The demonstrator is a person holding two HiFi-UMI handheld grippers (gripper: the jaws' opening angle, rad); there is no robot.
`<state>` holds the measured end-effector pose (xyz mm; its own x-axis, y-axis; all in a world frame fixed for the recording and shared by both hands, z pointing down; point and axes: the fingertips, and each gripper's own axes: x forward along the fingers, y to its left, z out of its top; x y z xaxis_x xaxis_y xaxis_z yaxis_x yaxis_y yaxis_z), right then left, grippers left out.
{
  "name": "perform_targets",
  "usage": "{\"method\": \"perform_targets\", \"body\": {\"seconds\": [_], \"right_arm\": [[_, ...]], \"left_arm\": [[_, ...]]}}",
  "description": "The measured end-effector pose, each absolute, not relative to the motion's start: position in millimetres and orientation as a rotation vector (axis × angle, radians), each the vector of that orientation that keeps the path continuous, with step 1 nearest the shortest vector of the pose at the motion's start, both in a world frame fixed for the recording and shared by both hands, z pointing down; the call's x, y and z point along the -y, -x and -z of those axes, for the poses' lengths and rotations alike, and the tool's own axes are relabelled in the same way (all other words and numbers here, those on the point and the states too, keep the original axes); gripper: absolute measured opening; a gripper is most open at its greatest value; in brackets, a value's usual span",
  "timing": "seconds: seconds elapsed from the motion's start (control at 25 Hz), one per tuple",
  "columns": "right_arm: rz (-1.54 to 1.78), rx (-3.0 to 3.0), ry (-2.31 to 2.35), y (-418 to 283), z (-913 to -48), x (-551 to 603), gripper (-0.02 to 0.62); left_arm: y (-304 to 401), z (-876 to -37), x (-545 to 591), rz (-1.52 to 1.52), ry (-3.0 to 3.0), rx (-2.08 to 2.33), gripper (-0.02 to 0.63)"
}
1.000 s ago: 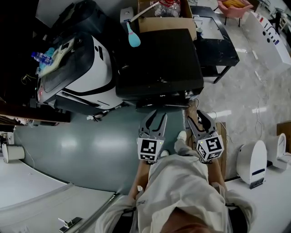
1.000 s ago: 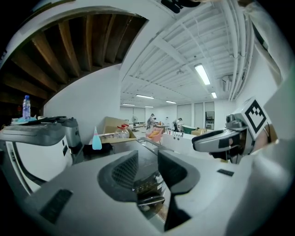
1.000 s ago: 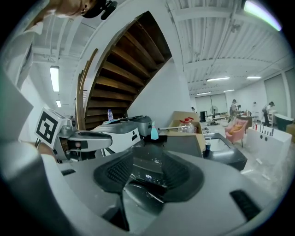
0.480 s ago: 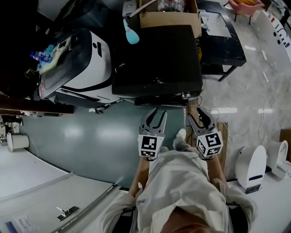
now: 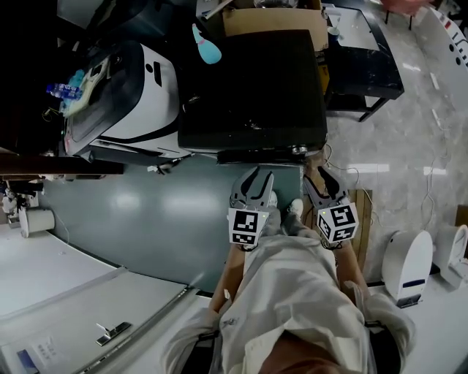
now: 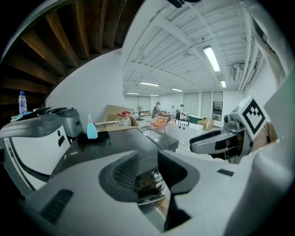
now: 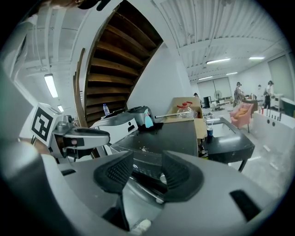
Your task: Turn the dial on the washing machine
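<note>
The washing machine (image 5: 256, 88) is a black-topped box ahead of me, and a small silver dial (image 5: 297, 150) sits at the right end of its front edge. Both grippers hang side by side just short of that edge. The left gripper (image 5: 257, 175) points at the middle of the front, jaws close together and empty. My right gripper (image 5: 316, 175) is below the dial, shut, with nothing held. In the right gripper view the dial (image 7: 163, 177) shows beyond the pads of the right gripper (image 7: 147, 170), not touched. In the left gripper view the left gripper (image 6: 148, 168) faces the washing machine (image 6: 124, 143).
A white machine (image 5: 139, 109) stands to the left of the washer, and a teal bottle (image 5: 207, 45) lies on the washer's back left corner. Behind are a cardboard box (image 5: 274, 18) and a black table (image 5: 362, 62). A white device (image 5: 406, 263) stands on the floor at the right.
The head view has shifted a little. Both grippers stay low before the washer's front, drifted slightly right, and their jaws look the same.
</note>
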<state>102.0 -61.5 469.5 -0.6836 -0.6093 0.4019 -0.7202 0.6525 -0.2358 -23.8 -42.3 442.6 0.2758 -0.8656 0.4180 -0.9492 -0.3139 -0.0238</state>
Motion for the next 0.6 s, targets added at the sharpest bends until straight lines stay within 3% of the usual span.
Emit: {"method": "perform_targets", "body": {"seconds": [0.6], "right_arm": [[-0.577, 2.455, -1.140, -94.2, -520.0, 79.8, 0.199]], "left_arm": [[23.5, -500.4, 61.8, -0.596, -2.340, 1.507, 0.132]]}}
